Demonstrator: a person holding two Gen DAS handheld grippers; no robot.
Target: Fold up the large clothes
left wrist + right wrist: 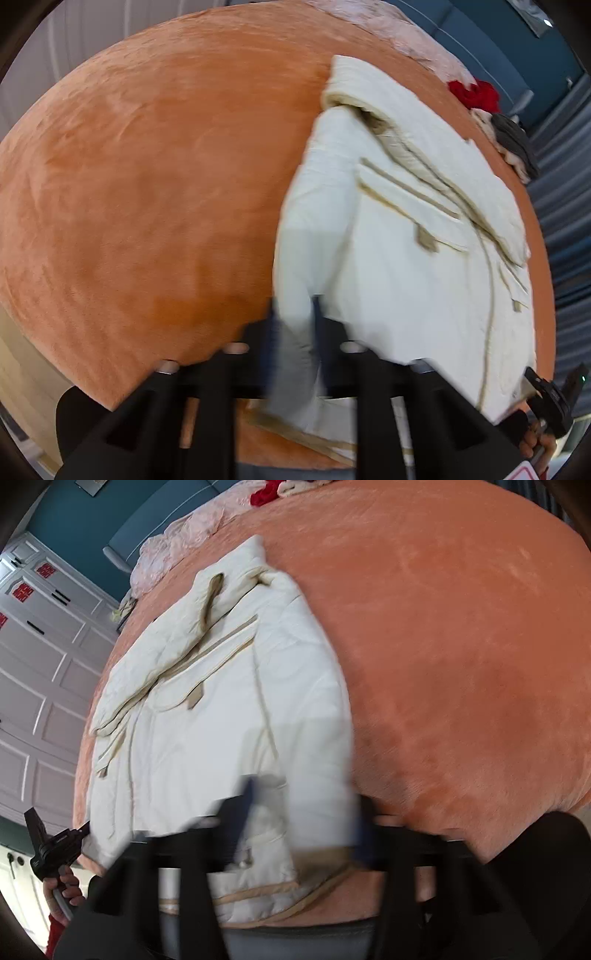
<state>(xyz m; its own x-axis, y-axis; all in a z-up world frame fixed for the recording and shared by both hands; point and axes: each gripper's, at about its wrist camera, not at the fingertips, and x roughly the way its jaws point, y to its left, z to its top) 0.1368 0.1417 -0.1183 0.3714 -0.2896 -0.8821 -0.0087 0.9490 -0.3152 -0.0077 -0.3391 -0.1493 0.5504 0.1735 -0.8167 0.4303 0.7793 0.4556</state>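
So the cream quilted coat [399, 229] is lying on the orange plush bedspread [147, 192], over toward one side of the bed with its hem at the near edge, where the person is standing. One side panel looks already flipped in over the body and there's a sleeve lying diagonally across the chest, so I'd say the fold is started but nowhere near a tidy bundle; the bottom half probably has to come up over the top, and maybe a narrowing fold after that. The left gripper [295, 317] is clamped on a bunch of the near fabric, with cloth clearly squeezed between the two dark fingers. The right gripper [303, 812] is pinched on the hem too, with a thicker wad of coat between its jaws, though it's blurry there. Looks like both ends of the hem are caught for the next lift, just my read. Each wrist view catches the other hand off in a bottom corner, holding its gripper handle. Only the left view really shows the dark grey thing [515, 144] by the far edge, next to the red cloth [476, 94]. The right view gives you the white panelled wardrobe doors [48, 686], the teal wall [74, 520] and the pinkish lacy bedding [177, 542] up by the head end.
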